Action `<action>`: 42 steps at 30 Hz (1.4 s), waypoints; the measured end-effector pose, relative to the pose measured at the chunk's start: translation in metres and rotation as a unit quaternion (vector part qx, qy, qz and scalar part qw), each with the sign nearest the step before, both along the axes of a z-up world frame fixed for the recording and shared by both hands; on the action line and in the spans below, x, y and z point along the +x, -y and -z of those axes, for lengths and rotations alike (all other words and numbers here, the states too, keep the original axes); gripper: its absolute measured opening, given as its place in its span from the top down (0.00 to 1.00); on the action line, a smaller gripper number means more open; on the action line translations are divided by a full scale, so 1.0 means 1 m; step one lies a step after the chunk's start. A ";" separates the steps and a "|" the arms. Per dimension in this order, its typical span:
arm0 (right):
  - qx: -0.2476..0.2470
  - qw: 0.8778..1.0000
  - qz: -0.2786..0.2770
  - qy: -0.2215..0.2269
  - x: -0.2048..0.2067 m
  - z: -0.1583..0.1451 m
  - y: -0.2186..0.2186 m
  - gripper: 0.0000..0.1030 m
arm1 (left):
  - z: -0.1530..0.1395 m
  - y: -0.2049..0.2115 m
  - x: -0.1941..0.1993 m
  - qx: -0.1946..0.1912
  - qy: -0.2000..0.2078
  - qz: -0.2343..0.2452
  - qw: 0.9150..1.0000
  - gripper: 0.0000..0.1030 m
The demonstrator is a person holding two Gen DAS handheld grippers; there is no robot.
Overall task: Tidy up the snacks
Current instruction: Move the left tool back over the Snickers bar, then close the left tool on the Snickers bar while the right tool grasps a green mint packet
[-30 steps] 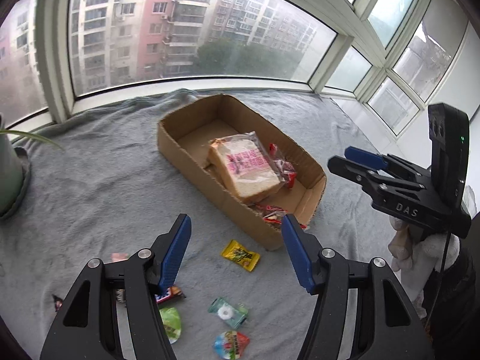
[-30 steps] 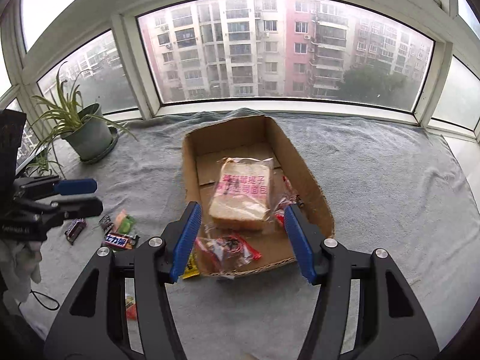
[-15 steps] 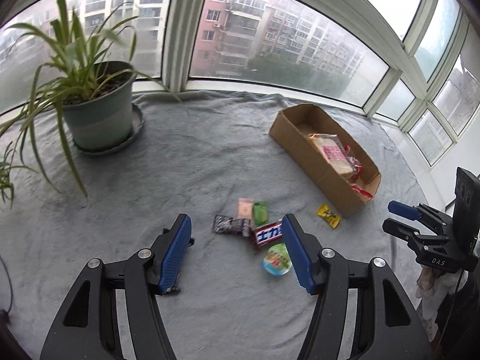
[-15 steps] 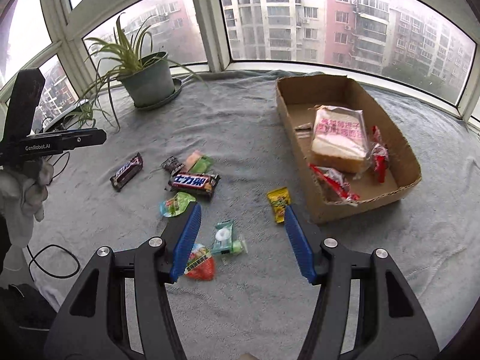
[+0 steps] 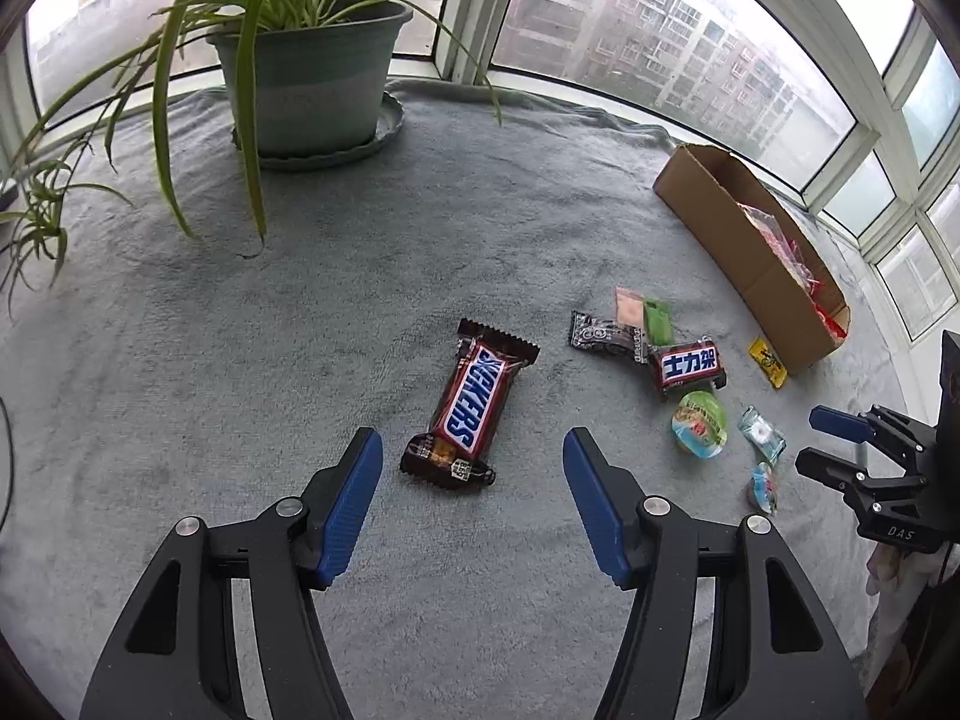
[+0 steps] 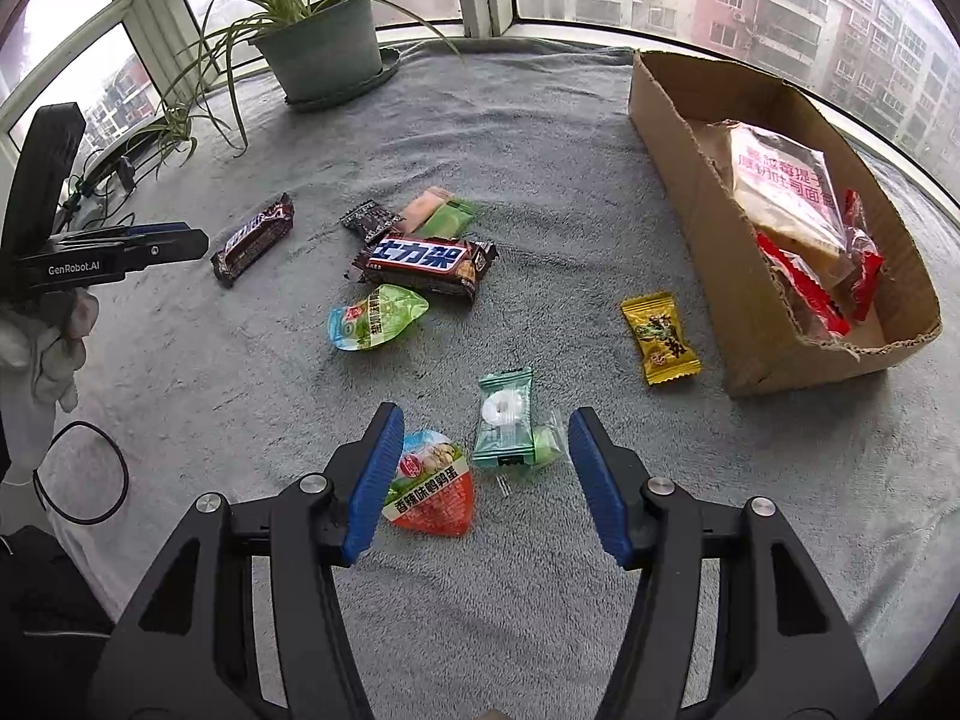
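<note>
Box [image 6: 690, 192] holds bread plus red packs; about eight snacks loose beside it. Left gripper [image 5: 474, 462], right gripper [image 6: 480, 441] both released, empty.

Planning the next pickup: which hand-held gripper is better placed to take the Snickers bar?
Left. The left hand-held gripper is open and empty, with the Snickers bar just ahead between its fingers. The right hand-held gripper frames other snacks, far from it.
</note>
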State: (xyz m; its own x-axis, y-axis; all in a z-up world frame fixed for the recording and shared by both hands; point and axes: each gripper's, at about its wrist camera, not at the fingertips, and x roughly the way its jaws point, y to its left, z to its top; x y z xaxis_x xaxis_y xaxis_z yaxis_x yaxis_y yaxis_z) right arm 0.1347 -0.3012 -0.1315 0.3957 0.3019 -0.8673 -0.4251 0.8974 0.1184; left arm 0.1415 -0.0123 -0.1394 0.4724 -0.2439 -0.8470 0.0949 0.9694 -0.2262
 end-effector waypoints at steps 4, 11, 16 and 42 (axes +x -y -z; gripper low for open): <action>-0.012 1.000 -0.008 -0.008 0.006 0.007 -0.004 0.42 | 0.006 0.003 0.003 0.017 -0.003 0.010 1.000 0.40; -0.025 0.999 -0.011 -0.025 0.014 0.021 -0.005 0.52 | 0.014 0.010 0.019 0.039 -0.005 0.019 0.999 0.40; -0.049 0.998 -0.026 -0.020 0.016 0.021 -0.012 0.53 | 0.021 0.015 0.026 0.054 -0.009 0.027 0.998 0.40; -0.050 0.997 -0.044 -0.039 0.030 0.029 -0.019 0.86 | 0.033 0.021 0.034 0.049 -0.009 0.032 0.998 0.73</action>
State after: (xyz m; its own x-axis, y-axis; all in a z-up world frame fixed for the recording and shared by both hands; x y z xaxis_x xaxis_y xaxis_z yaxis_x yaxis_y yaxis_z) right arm 0.1650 -0.2817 -0.1609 0.3014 0.2434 -0.9219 -0.4963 0.8656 0.0662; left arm 0.1754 -0.0332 -0.1728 0.4436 -0.1890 -0.8760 0.1547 0.9790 -0.1329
